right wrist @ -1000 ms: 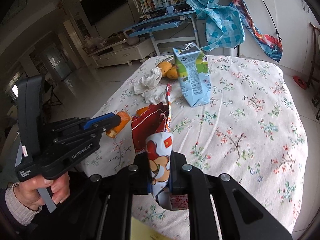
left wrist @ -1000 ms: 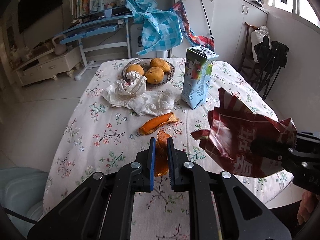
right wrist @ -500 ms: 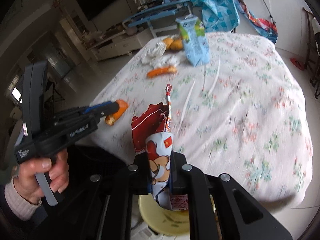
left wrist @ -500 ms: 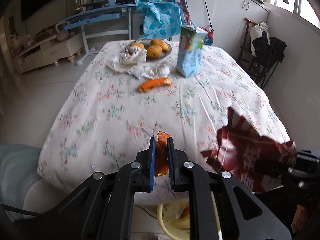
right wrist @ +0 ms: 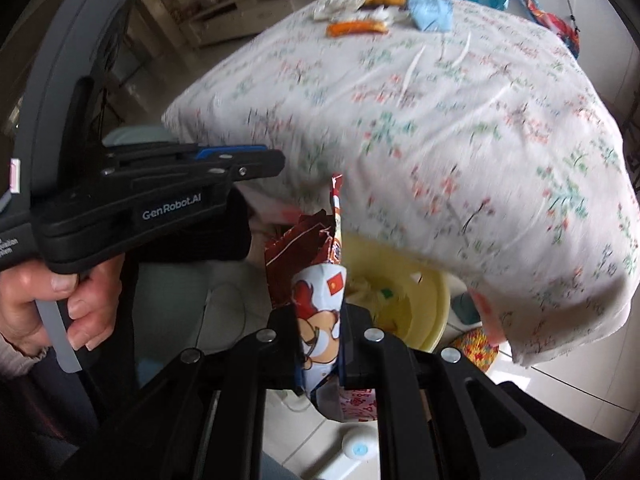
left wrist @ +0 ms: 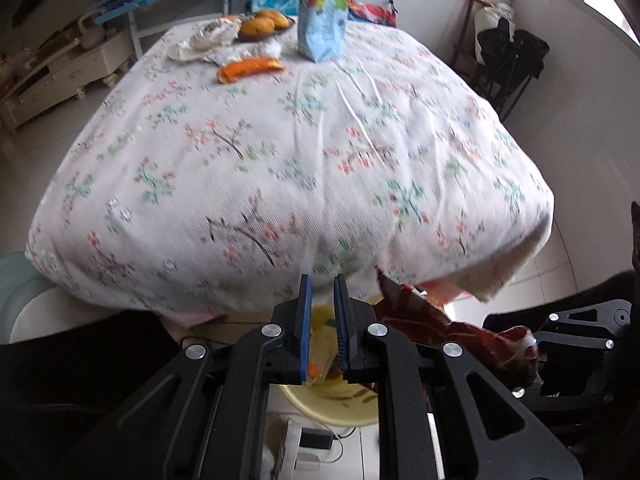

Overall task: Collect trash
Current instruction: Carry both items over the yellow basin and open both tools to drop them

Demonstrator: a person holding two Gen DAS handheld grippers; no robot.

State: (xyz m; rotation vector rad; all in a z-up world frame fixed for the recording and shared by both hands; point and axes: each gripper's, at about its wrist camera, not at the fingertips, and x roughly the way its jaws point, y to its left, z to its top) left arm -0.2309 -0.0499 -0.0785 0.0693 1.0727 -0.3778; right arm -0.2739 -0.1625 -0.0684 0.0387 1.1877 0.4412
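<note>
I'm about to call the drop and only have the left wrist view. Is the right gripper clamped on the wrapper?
Observer: Yes. The right gripper is shut on the snack wrapper, pinching its white cartoon-printed end.
Operator: Where is the bin from there?
Observer: The yellow bin sits low, partly under the overhang of the tablecloth, just beyond the wrapper. Some trash already lies inside it.

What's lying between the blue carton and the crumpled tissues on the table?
In the left wrist view, the orange peel lies on the cloth between the blue carton and the crumpled tissues, slightly nearer the camera.
</note>
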